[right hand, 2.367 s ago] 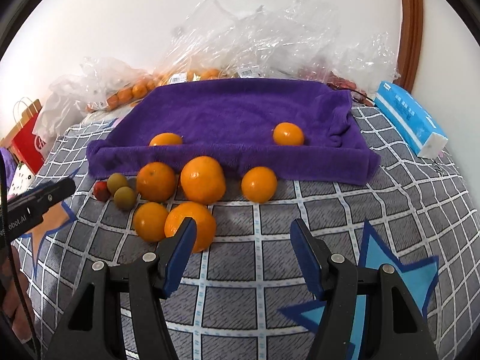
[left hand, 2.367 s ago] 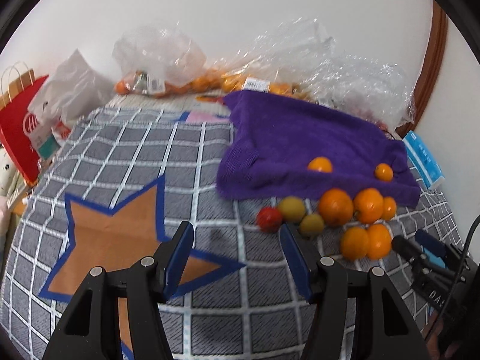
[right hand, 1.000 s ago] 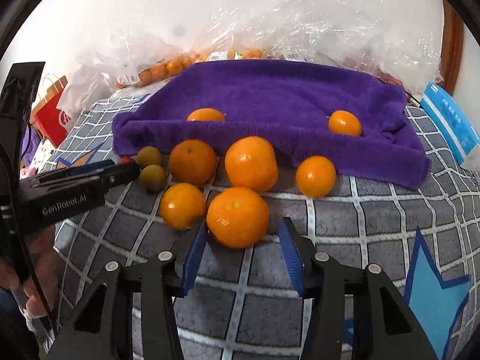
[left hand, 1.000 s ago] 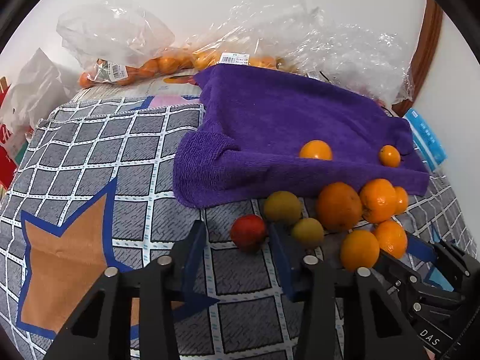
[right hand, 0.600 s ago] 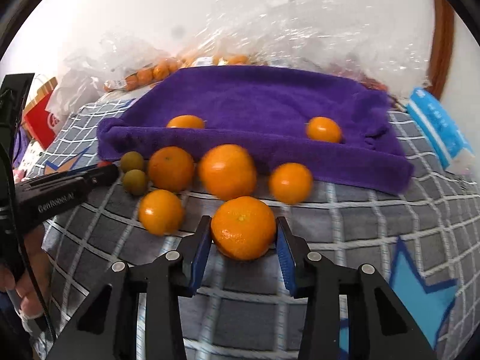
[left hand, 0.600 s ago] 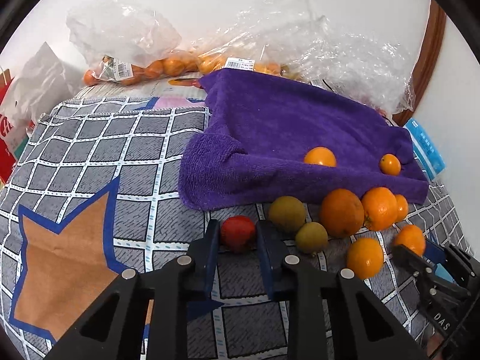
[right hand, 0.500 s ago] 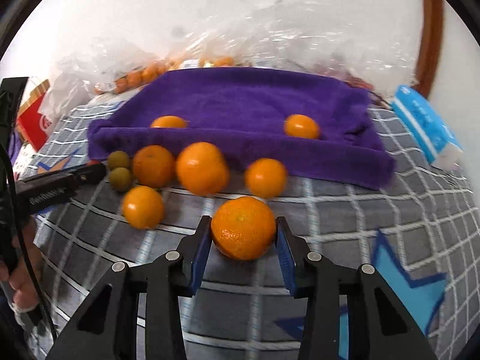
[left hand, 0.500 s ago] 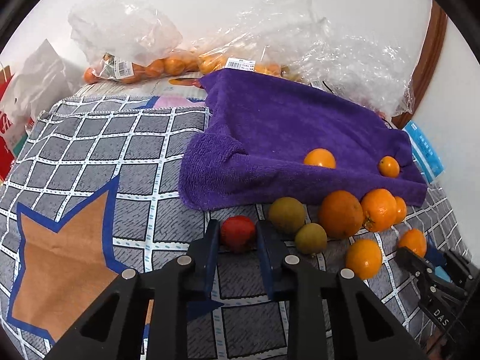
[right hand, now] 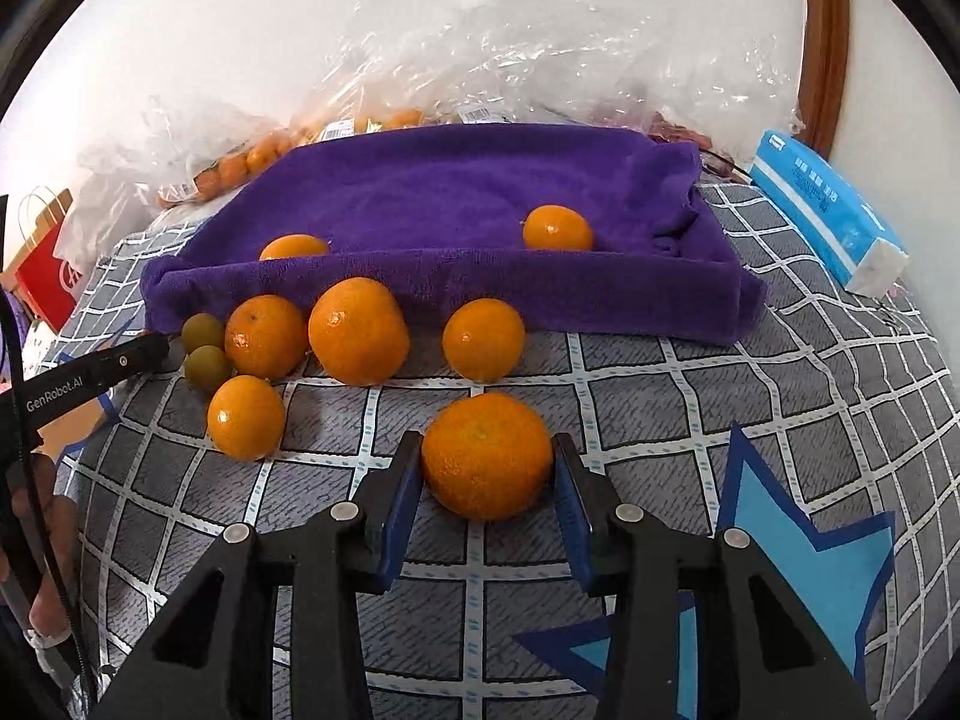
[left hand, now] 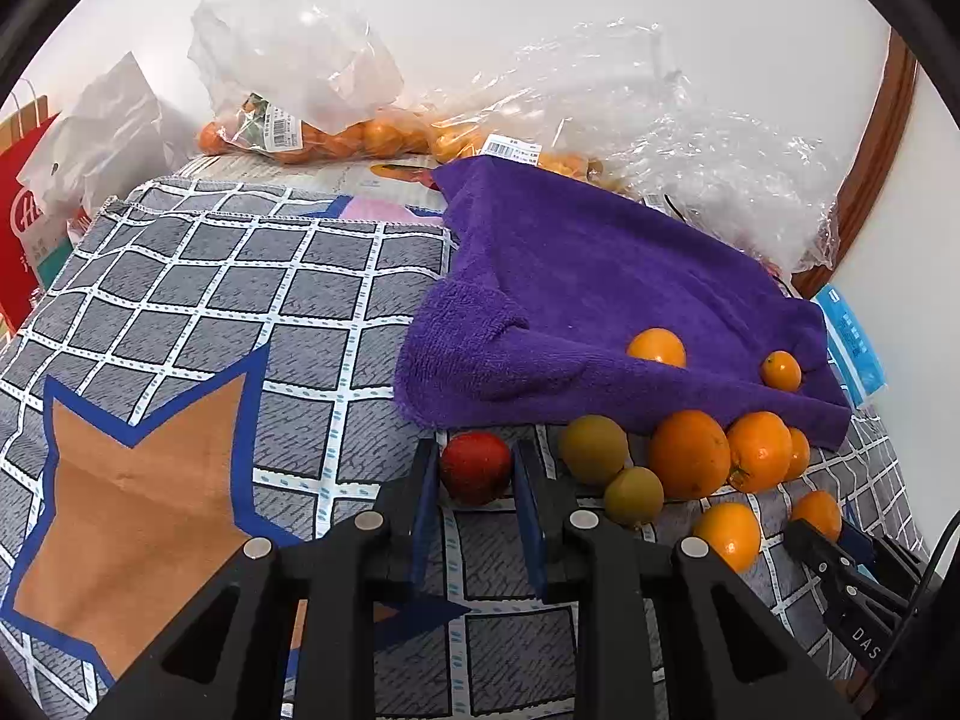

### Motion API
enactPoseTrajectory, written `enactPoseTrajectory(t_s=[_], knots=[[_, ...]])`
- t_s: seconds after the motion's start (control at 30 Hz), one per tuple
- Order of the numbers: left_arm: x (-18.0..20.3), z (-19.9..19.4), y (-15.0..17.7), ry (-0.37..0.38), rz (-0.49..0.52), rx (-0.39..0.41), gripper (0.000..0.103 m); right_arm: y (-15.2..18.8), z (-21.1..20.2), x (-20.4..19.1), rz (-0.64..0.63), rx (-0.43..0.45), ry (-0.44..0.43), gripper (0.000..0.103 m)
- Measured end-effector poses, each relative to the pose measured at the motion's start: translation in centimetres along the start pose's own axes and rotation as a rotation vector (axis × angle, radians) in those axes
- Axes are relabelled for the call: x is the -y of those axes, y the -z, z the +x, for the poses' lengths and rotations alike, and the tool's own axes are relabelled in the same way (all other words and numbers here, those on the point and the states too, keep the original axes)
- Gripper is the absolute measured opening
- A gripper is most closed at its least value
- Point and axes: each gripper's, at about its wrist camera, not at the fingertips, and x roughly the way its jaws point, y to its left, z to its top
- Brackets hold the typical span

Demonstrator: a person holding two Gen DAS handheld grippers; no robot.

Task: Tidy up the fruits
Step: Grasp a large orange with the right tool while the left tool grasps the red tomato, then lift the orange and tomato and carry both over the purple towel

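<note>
My left gripper [left hand: 475,468] is shut on a small red fruit [left hand: 476,467] just in front of the purple towel [left hand: 576,276]. My right gripper [right hand: 486,468] is shut on a large orange [right hand: 486,455] above the checked cloth. Several oranges [right hand: 358,330] and two green fruits [right hand: 204,354] lie along the towel's front edge. Two small oranges [right hand: 557,228] rest on the towel. The right gripper's fingers [left hand: 840,564] show at the lower right of the left wrist view, and the left gripper [right hand: 90,378] shows at the left of the right wrist view.
Clear plastic bags [left hand: 300,60] with oranges lie behind the towel by the wall. A blue tissue pack [right hand: 828,216] lies right of the towel. A red paper bag [left hand: 24,222] stands at the far left. The checked cloth [left hand: 210,312] has star patches.
Both grippers have closed: the left on the red fruit, the right on the large orange. The right gripper has carried its orange to the right, away from the group.
</note>
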Motion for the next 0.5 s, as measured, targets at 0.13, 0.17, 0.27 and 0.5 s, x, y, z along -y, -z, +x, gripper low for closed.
enactPoseTrajectory(t_s=[0.13, 0.17, 0.27, 0.5], knots=[[0.0, -0.4, 0.1, 0.005, 0.007, 0.015, 0.024, 0.1, -0.1, -0.4, -0.017, 0.002, 0.016, 0.042], [0.1, -0.5, 0.1, 0.005, 0.010, 0.021, 0.024, 0.1, -0.1, -0.5, -0.022, 0.003, 0.015, 0.042], [0.2, -0.9, 0.2, 0.007, 0.017, 0.041, 0.024, 0.2, -0.3, -0.8, -0.032, 0.008, 0.019, 0.042], [0.2, -1.3, 0.2, 0.005, 0.019, 0.055, 0.024, 0.3, -1.1, -0.7, -0.011, 0.035, -0.002, 0.042]])
